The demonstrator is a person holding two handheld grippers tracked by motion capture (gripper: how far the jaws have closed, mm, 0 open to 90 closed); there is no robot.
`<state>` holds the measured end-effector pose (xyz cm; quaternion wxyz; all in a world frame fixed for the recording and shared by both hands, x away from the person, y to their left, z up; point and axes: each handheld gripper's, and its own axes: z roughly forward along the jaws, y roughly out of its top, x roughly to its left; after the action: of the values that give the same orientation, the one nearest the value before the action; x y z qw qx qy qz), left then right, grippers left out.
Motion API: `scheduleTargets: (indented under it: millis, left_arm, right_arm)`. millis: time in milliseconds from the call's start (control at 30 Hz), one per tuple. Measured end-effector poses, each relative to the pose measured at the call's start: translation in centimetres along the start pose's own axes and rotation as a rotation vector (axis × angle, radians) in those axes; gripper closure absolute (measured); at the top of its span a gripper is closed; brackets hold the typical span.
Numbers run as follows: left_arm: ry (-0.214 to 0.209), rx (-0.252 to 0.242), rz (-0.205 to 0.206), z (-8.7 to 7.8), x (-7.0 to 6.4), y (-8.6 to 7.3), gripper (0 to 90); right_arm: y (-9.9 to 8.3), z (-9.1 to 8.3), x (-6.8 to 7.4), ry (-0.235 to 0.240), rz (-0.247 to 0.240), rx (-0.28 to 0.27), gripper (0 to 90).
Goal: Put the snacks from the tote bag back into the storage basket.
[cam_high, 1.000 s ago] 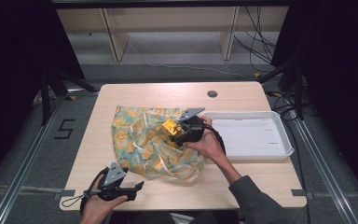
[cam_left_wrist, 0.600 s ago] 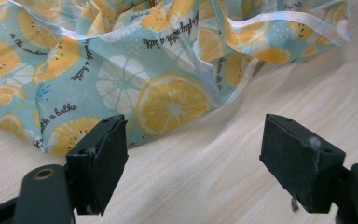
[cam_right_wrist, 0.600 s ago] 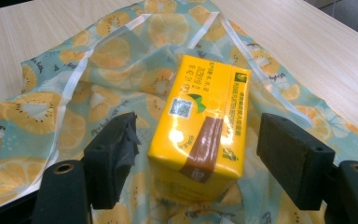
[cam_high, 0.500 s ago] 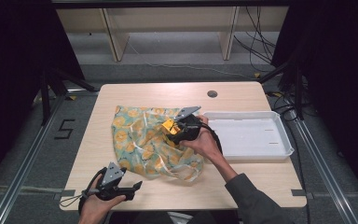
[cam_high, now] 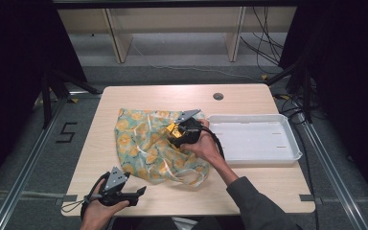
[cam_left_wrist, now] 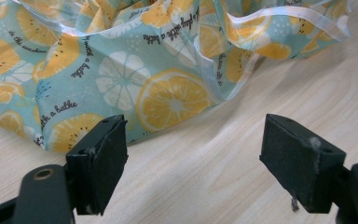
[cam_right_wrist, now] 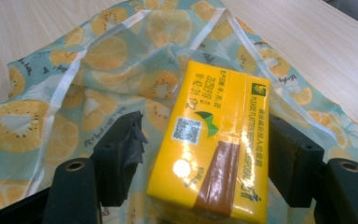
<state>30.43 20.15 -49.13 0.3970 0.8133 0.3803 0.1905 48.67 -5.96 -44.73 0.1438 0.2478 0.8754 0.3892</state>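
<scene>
A light blue cloth bag printed with orange slices lies crumpled on the wooden table. My right gripper hovers over the bag's right part, shut on a yellow plastic-wrapped packet. In the right gripper view the packet sits between the jaws of the right gripper, above the bag. My left gripper is near the table's front left edge, open and holding nothing. In the left gripper view the left gripper faces the bag's near edge, a short way from it.
A white shallow tray stands at the right of the table, just beside the right hand. A round cable hole is near the far edge. Bare wood runs along the far side and the front right.
My right gripper has shifted slightly left over the bag with the yellow packet in it. The left gripper has hardly moved.
</scene>
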Motion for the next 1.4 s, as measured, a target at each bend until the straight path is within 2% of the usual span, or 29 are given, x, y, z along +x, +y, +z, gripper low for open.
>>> scheduleTargets:
  millis: [33,67,100,200,233,267,333,367,400,433,467,500,533,600,667,700,733,767,800,833,933,967,1000,1133,1167,1233,1267,1367,1400]
  left_arm:
    - [-0.001,0.004,0.004,0.0,0.0,0.0,22.2]
    - [0.003,0.005,-0.014,0.0,-0.1,-0.1,22.1]
    - [-0.003,0.013,-0.002,0.0,-0.1,0.0,22.0]
    - [-0.001,0.004,-0.019,0.0,-0.1,0.0,22.1]
    - [0.0,0.003,-0.008,0.0,-0.1,0.0,22.0]
    - [0.001,0.016,0.019,-0.1,0.1,0.0,22.0]
    - [0.003,0.01,0.019,0.0,0.1,0.0,22.1]
    - [0.0,0.003,-0.008,0.1,-0.1,-0.1,22.0]
    - [0.002,0.003,0.005,0.1,-0.1,0.0,21.9]
    - [0.006,0.005,0.009,0.1,-0.1,0.0,21.9]
    - [0.007,0.004,0.006,0.1,-0.1,0.0,21.9]
    - [0.001,0.009,0.02,0.1,0.0,0.0,21.9]
    - [0.001,0.007,-0.008,0.1,-0.1,-0.1,21.9]
    - [0.001,0.013,0.019,0.1,0.1,0.0,21.9]
    - [0.004,0.012,0.003,0.1,0.1,0.0,21.9]
    - [0.004,0.012,0.021,0.1,0.2,-0.1,21.9]
    - [0.002,0.002,0.009,0.2,0.2,-0.1,21.9]
    - [0.0,0.014,0.018,0.1,0.2,0.0,21.9]
    - [0.0,0.017,0.016,0.1,0.2,0.0,21.9]
    - [-0.001,0.01,0.013,0.1,0.2,-0.1,22.0]
    - [-0.004,0.025,0.014,0.0,0.1,0.0,22.0]
    - [0.004,0.017,0.014,0.0,0.1,0.0,21.9]
    - [0.007,0.008,0.015,0.0,0.1,0.0,22.0]
    - [0.002,0.017,0.022,0.1,0.3,0.0,21.9]
    - [0.002,0.007,-0.018,0.2,0.1,-0.1,21.9]
    - [0.003,0.015,0.018,0.1,0.4,0.0,22.0]
    - [0.005,0.009,0.009,0.1,0.3,0.0,21.9]
    - [0.01,0.012,0.017,0.0,0.4,0.0,21.9]
    - [0.014,-0.009,0.013,0.2,0.4,-0.1,21.9]
  right_arm:
    - [0.0,0.1,0.0,-0.004,0.005,0.004,36.0]
    - [0.0,0.1,0.1,-0.001,0.017,0.017,37.0]
    - [0.0,0.3,0.0,-0.008,0.017,0.011,38.1]
    - [-0.1,0.4,-0.1,-0.012,0.027,0.023,44.1]
    - [-0.2,0.5,-0.1,-0.015,0.026,0.002,46.3]
    - [-0.2,0.3,-0.2,-0.005,0.027,0.013,48.0]
    - [-0.2,0.1,-0.1,0.001,0.047,0.031,49.3]
    - [-0.2,0.2,0.0,-0.018,0.056,0.014,49.7]
    - [-0.1,0.1,-0.3,-0.015,0.032,0.005,50.0]
    - [-0.2,0.1,-0.1,-0.011,0.05,0.002,50.3]
    - [-0.1,0.0,-0.2,-0.01,0.039,0.005,50.8]
    - [-0.1,-0.1,0.1,-0.004,0.064,0.022,51.0]
    - [0.0,0.0,0.1,-0.007,0.04,0.009,51.2]
    - [0.1,0.1,0.3,-0.018,0.033,0.001,51.5]
    - [0.1,0.0,0.5,-0.026,0.029,0.007,51.7]
    - [0.1,0.0,0.6,-0.023,0.041,0.016,51.8]
    - [0.2,-0.1,0.7,-0.023,0.044,0.029,51.9]
    - [0.2,0.0,0.7,-0.037,0.019,0.018,51.9]
    - [0.3,-0.2,0.7,-0.028,0.029,0.04,52.0]
    - [0.3,-0.1,0.8,-0.035,0.013,0.009,52.0]
    - [0.6,-0.5,1.1,-0.029,0.02,0.009,52.1]
    - [0.9,-0.7,1.0,-0.019,-0.001,0.0,52.1]
    - [1.0,-1.0,1.2,-0.007,0.013,-0.004,52.1]
    - [1.8,-2.2,1.4,0.028,0.0,-0.036,52.2]
    - [2.0,-2.5,1.4,0.035,-0.013,-0.043,52.1]
    - [2.2,-3.2,1.5,0.046,-0.014,-0.062,52.2]
    - [2.3,-3.5,1.4,0.051,-0.019,-0.065,52.1]
    - [2.6,-4.6,1.5,0.054,-0.018,-0.073,52.2]
    - [2.7,-4.9,1.4,0.055,-0.028,-0.082,52.1]
